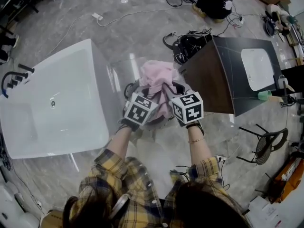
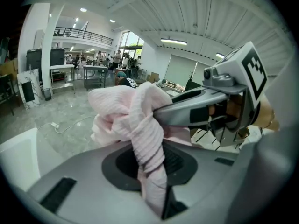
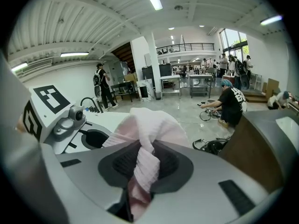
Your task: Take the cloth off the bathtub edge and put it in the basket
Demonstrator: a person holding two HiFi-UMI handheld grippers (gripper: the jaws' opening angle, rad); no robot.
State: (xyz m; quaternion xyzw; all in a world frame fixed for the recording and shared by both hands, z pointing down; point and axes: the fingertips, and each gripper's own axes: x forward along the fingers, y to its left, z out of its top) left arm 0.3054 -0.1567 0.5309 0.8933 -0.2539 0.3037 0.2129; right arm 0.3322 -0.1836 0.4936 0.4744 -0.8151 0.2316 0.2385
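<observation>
Cloth [image 1: 156, 80]: pink, ribbed, bunched into one bundle and held in the air at the centre of the head view. It is clear of the white bathtub [image 1: 97, 94], which fills the left of that frame.

Left gripper [image 2: 152, 171]: jaws narrow, pinched on a twisted fold of the cloth. Right gripper [image 3: 142, 171]: same condition, clamped on a second fold. The two stand close side by side, with the bundle rising above both.

Basket [image 1: 128, 88]: I take the dark curved rim just below the cloth to be this. The cloth covers most of it, so I cannot confirm the opening.

Step in hand, in my judgement, is the carry to the basket, since the lift off the tub edge appears complete. The next move calls for bringing the bundle squarely over the opening, then parting both sets of jaws together, so that neither side drags a fold over the rim.
</observation>
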